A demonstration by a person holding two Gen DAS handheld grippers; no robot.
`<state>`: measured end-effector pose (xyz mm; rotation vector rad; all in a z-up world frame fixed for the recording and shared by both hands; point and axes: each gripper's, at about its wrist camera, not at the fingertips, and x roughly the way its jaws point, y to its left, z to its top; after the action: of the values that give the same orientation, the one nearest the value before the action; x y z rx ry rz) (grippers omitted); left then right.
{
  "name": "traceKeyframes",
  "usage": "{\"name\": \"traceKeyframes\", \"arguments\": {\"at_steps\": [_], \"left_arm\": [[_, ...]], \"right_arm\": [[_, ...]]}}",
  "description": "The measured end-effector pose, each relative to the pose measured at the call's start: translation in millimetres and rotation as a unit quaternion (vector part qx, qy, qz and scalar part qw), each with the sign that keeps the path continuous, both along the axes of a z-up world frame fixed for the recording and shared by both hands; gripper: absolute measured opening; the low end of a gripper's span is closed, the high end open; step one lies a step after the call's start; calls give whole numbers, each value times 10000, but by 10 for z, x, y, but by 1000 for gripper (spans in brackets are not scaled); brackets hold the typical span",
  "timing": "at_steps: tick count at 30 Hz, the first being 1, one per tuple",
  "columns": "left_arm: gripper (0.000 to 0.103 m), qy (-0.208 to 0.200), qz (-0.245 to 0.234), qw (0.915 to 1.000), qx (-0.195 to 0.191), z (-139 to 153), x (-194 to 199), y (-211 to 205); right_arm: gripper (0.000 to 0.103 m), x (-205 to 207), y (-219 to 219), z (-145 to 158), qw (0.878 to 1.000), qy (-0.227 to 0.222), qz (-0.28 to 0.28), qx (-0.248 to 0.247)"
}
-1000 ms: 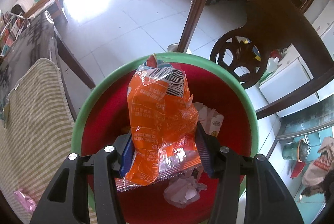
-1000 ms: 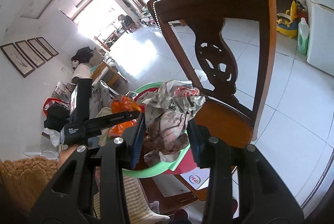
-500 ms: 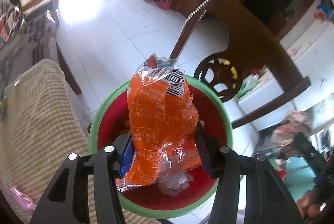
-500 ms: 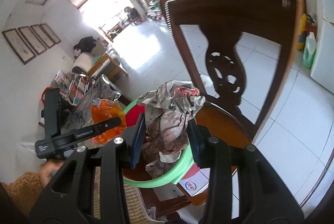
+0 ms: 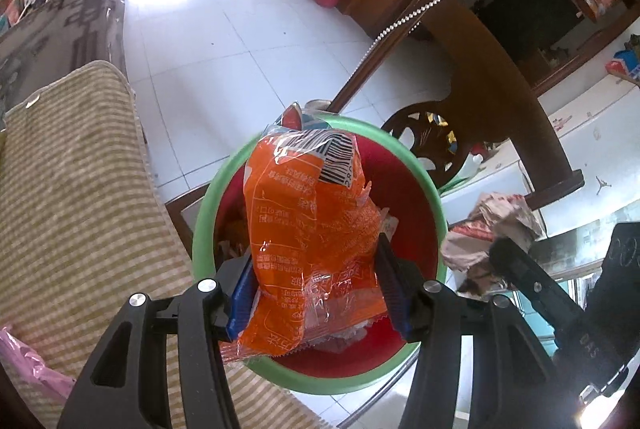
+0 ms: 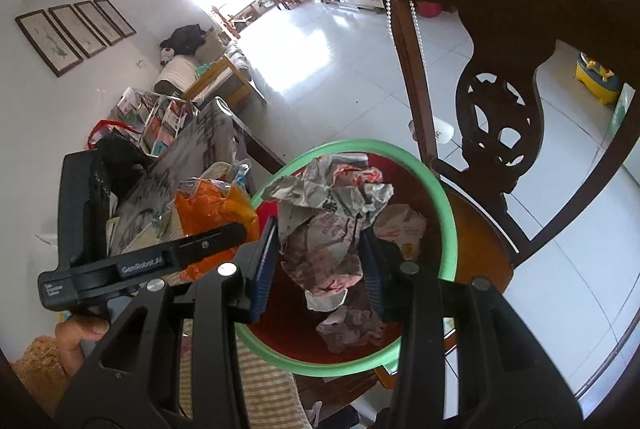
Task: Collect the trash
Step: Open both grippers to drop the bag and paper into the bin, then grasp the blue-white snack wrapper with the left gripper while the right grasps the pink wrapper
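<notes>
Fingers of the left gripper (image 5: 316, 293) have the orange snack wrapper (image 5: 308, 241) between their blue pads, and the jaws are easing apart at this moment while the pads still touch its sides. It hangs over the red bin with a green rim (image 5: 224, 189), which already contains crumpled scraps. Fingers of the right gripper (image 6: 320, 269) are clamped on a crumpled newspaper wad (image 6: 324, 225), also above the bin's mouth, with a white wrapper (image 6: 400, 225) lying inside beyond it. A dark wooden chair (image 6: 500, 77) stands just behind the bin, with a bead string (image 6: 400, 1) draped over its back. A striped cloth (image 5: 80, 209) lies to the left, touching the bin's rim. White tile floor (image 5: 224, 41) stretches beyond.
</notes>
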<state>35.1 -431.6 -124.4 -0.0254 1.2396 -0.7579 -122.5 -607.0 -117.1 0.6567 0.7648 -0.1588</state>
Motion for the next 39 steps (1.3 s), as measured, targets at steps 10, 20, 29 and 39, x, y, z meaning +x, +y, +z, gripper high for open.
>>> {"name": "traceKeyframes", "arguments": {"at_steps": [10,20,29,39], "left_arm": [[77,-119,243,9996,-100,84,-76,234],[78,-1162,1267,9847,284,407,-207,1323],[78,-658,3176,9431,732,52,-194,2903],[78,-2070,3213,9129,1433,585,-356,3528]], "right_arm": [[67,6,22,-17,9997,128,-137,-183],[78,251,584,274,9968,-110,631,-479],[81,705,1779,31,9746,253,2165,-518],[84,1066,3086,-193,9395,579,3253,-901]]}}
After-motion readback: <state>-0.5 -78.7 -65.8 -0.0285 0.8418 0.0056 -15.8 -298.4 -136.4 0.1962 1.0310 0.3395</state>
